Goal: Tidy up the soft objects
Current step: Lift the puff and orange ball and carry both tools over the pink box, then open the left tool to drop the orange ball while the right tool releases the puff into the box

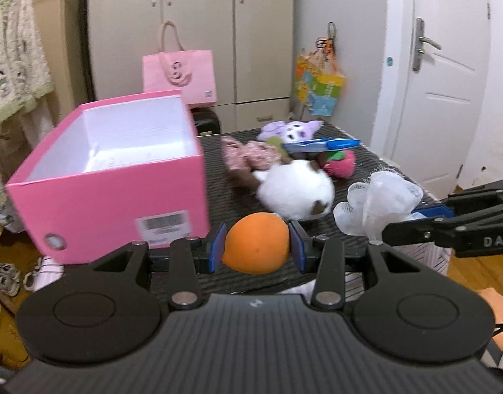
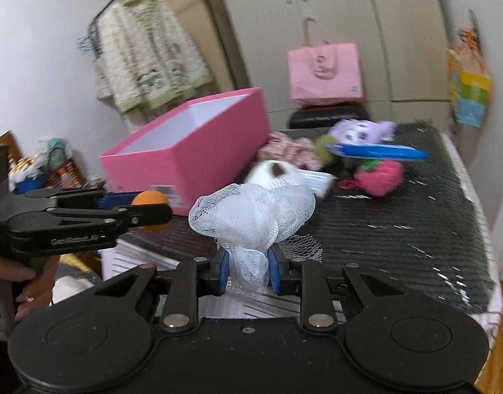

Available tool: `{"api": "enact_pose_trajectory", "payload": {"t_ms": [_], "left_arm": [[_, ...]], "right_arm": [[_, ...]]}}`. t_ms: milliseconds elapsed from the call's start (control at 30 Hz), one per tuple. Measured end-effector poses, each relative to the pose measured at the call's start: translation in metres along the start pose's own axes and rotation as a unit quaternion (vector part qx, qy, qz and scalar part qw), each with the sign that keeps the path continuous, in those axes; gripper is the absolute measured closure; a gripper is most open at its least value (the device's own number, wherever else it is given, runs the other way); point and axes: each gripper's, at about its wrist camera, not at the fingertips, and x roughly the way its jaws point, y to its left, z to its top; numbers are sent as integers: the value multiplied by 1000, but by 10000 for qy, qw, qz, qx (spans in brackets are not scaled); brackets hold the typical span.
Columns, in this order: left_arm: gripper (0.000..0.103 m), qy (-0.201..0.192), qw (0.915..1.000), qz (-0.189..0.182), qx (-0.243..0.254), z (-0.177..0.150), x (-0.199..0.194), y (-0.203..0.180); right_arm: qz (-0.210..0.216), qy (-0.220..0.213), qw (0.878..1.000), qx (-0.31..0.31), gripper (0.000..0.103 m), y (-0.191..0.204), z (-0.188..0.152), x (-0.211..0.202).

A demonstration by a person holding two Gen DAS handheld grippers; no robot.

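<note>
1. Clearly, the left tool (image 1: 257, 252) is clamped on an orange foam ball (image 1: 256, 243), its blue pads pressing the ball from both sides, above the near edge of the counter (image 1: 360, 161).
2. The right tool (image 2: 247, 271) is closed on the gathered base of a white mesh bath pouf (image 2: 251, 216), which puffs out above the pads (some loose netting trails to the right).
3. A pink box (image 1: 107, 177) stands open on the left part of the counter, white inside, with a barcode label on its near wall; in the left wrist view the ball sits just right of its near corner.
4. Further back on the dark ribbed counter lie a white and brown plush (image 1: 295, 192), a pink floral fabric toy (image 1: 251, 156), a purple plush (image 1: 292, 130), a pink strawberry toy (image 1: 341, 163) and a blue packet (image 1: 320, 144), all bunched together (blurred, so details are unclear).
5. A pink paper bag (image 1: 180, 77) stands behind the box, before pale wardrobe doors (image 1: 192, 26).
6. A person's hand (image 2: 25, 282) grips the left tool's handle at the left edge of the right wrist view.
</note>
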Motion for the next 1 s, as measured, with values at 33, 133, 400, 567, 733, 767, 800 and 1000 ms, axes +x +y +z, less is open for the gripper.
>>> {"api": "enact_pose_trajectory", "payload": {"t_ms": [33,133,400,567,733,767,800,1000], "left_arm": [[63,-8,10000,35,-5,0,-3,4],[63,-70,9998,161,-29,-1,-14,16],[62,-348,9978,540,-158,10,-31,52],[62,-472,9971,583,-138,24,-26,67],[62,-621,9964,570,-118,42,-18,80],[62,-664,9960,585,-133,46,-16,83],[62,-704,9956,613,-124,50,-15,85],[62,-838,9935,766,-37,79,2,103]], "right_arm": [[77,0,10000,-58,74,7,1,2],[354,32,9991,-225,74,25,6,7],[907,-117,9925,-808,74,66,35,26],[1037,-393,9885,-1024,74,79,52,40],[1109,-532,9860,-1128,74,87,74,58],[1113,-550,9855,-1157,74,88,79,62],[1094,-576,9854,-1174,74,88,83,65],[951,-706,9846,-1284,74,88,112,87]]}}
